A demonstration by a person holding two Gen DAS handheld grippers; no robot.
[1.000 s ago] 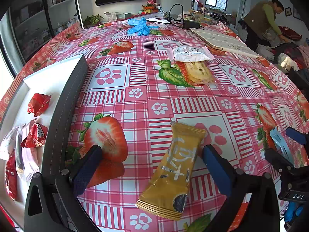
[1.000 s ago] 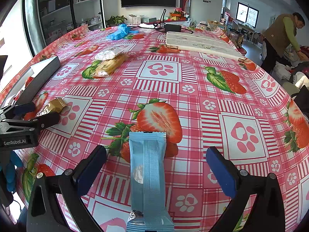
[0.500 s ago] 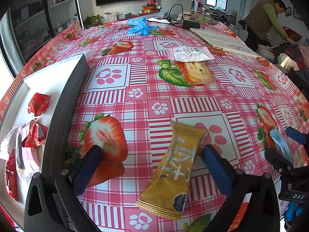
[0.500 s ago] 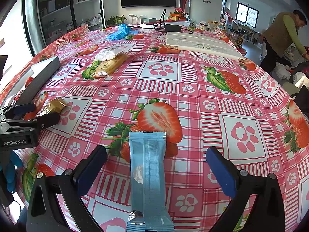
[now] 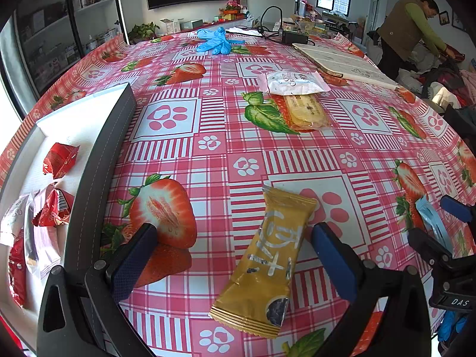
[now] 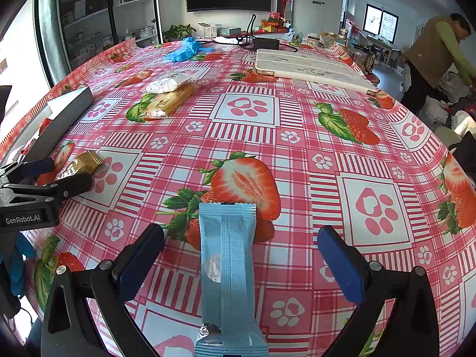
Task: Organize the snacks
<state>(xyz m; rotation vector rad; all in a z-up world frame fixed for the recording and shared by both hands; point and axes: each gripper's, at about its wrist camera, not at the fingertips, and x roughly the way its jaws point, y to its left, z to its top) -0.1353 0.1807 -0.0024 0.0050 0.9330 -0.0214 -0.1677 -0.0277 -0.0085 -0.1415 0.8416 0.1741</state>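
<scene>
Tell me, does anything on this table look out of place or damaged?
Nothing looks damaged. The blue gloves heaped at the table's far end are the only non-snack clutter. The gold snack bar lies askew between the left gripper's open fingers.

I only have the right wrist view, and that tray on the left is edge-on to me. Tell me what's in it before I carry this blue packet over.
Observer: The left wrist view looks down into the tray. A red wrapped snack lies alone on its white floor towards the far end.
Operator: Check the near end too.
Observer: There, another red snack lies against pink-and-white packets, all crowded together.
Operator: Now give me the yellow packet's state.
Observer: The yellow packet lies flat and tilted between the open fingers of the left gripper, not clamped.
</scene>
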